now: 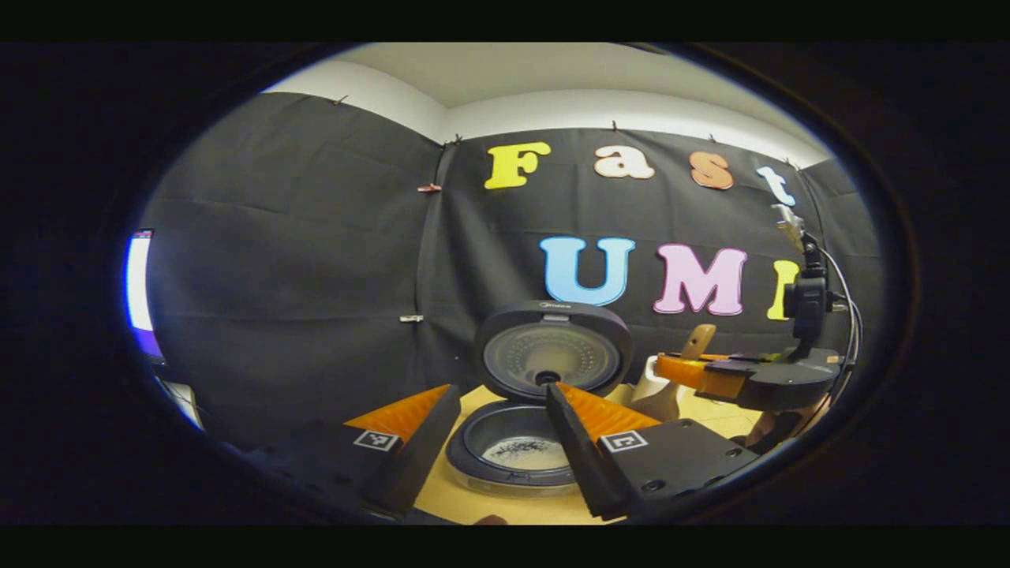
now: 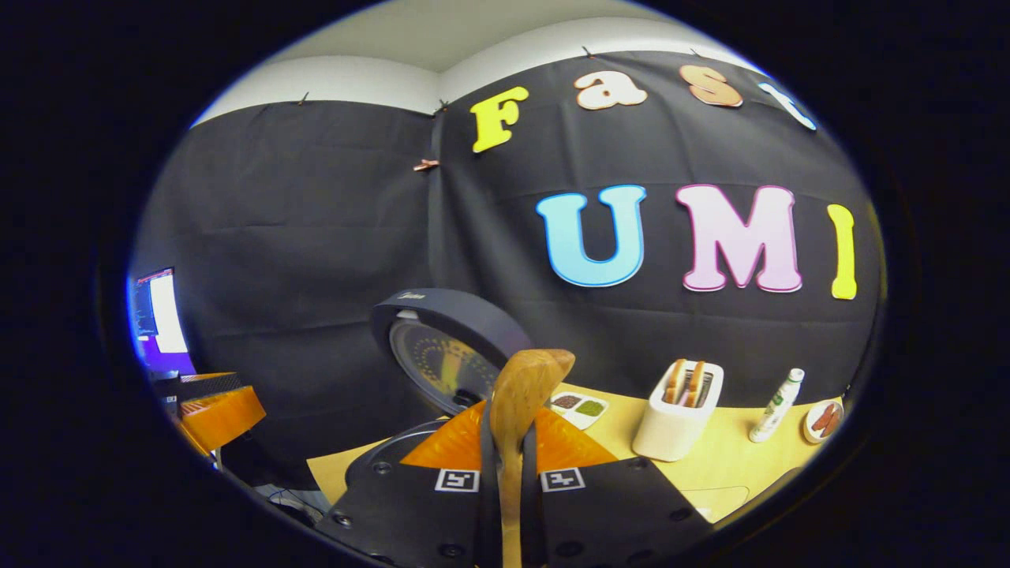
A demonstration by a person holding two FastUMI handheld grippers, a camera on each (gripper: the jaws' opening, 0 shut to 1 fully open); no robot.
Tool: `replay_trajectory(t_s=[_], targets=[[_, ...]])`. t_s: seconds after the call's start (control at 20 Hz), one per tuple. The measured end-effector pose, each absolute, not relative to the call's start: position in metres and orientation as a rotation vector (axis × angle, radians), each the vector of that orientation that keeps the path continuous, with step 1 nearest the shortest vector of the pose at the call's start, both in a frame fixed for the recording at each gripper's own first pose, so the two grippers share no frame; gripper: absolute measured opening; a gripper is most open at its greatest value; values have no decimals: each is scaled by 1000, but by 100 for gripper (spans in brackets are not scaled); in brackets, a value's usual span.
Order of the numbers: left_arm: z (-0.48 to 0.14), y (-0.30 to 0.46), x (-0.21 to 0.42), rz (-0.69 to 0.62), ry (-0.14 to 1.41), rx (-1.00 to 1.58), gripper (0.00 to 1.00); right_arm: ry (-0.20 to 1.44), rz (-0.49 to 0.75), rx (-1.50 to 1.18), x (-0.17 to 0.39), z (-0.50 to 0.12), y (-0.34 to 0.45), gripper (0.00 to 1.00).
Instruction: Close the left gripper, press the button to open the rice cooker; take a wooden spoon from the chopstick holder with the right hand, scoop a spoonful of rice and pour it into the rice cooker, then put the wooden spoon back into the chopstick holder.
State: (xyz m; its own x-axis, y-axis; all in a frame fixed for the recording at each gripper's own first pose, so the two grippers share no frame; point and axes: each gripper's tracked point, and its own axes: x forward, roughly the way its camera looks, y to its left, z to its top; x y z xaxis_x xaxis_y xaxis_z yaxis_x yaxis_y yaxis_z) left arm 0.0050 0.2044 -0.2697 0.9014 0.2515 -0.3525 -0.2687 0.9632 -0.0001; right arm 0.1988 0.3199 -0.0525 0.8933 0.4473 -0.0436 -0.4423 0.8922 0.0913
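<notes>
The rice cooker stands with its lid [image 1: 552, 351] up and its inner pot [image 1: 517, 446] showing a small patch of grains on the bottom. My left gripper [image 1: 501, 390] is open just in front of the pot, with nothing between its fingers. My right gripper [image 2: 509, 418] is shut on the handle of a wooden spoon [image 2: 527, 379], whose bowl points up beside the cooker lid [image 2: 442, 347]. In the left gripper view that gripper [image 1: 757, 379] and the spoon [image 1: 699, 341] hang right of the cooker, by the white chopstick holder [image 1: 659, 390]. The holder [image 2: 678, 410] has wooden utensils in it.
On the yellow table [image 2: 710, 473] a small two-part dish [image 2: 580, 406] lies behind the cooker. A white bottle [image 2: 777, 406] and a small plate [image 2: 824, 418] stand right of the holder. A lit screen [image 2: 162, 312] is at the far left, above my left gripper [image 2: 213, 410].
</notes>
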Motion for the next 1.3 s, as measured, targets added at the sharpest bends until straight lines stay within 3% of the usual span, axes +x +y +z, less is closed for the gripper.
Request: replay_trajectory(t_s=[0.7, 1.3], targets=[[-277, 172, 44, 211, 369, -44, 78, 94, 24, 77, 203, -62, 71, 13], [-281, 161, 55, 263, 385, -26, 78, 197, -183, 59, 195, -122, -68, 14]])
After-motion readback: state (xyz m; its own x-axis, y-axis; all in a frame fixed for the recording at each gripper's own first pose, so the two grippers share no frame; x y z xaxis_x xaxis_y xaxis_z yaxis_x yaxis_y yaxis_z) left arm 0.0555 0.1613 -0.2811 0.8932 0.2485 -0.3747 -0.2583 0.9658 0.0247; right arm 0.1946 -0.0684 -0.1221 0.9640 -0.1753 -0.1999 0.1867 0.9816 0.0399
